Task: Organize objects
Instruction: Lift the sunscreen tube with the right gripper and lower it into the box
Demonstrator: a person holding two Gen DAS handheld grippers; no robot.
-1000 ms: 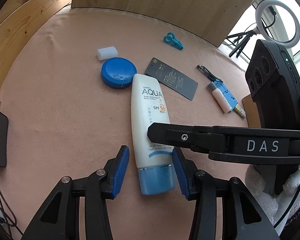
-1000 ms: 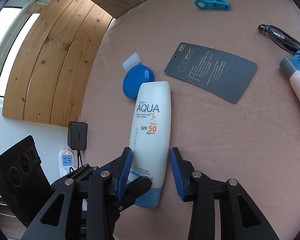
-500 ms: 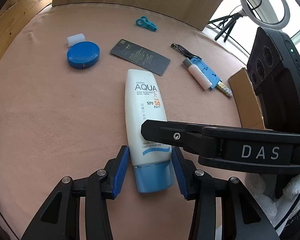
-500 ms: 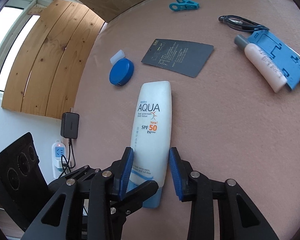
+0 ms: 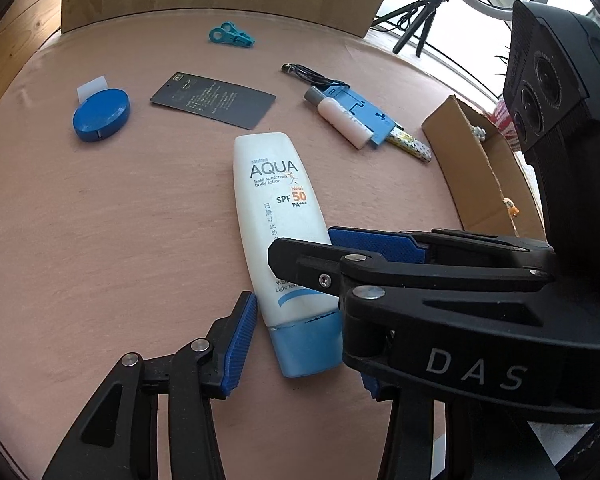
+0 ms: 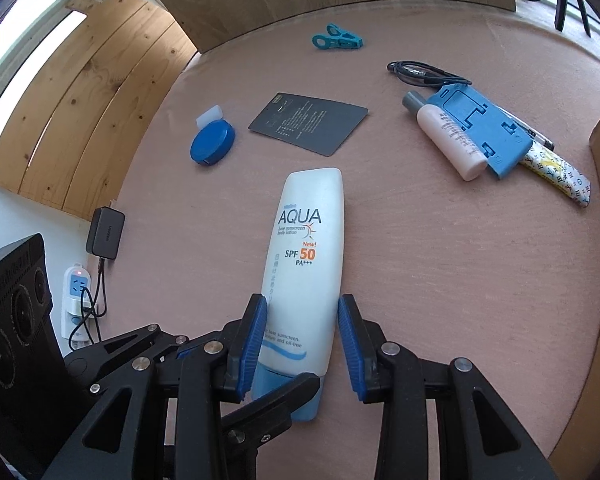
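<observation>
A white sunscreen tube [image 5: 278,216] with a light-blue cap and AQUA SPF 50 print points away from both cameras over the pink table [image 5: 100,240]. My right gripper [image 6: 302,320] is shut on the tube [image 6: 306,256] just above the cap, both blue pads against its sides. In the left wrist view the right gripper [image 5: 300,250] crosses in from the right over the tube's lower half. My left gripper [image 5: 300,316] stands open around the cap end; a gap shows beside its left pad, and its right finger is mostly hidden.
Further back lie a blue round tin [image 5: 101,115], a white block [image 5: 92,87], a dark card [image 5: 213,99] and a teal clip [image 5: 231,37]. A small pink bottle [image 5: 342,120], blue holder [image 5: 364,114] and black cable [image 5: 308,74] lie back right. A cardboard box [image 5: 480,168] stands right.
Both cameras have risen and drawn back, so more of the table shows. The tube stayed between the right pads and now sits tilted between the left fingers, whose opening is unchanged.
</observation>
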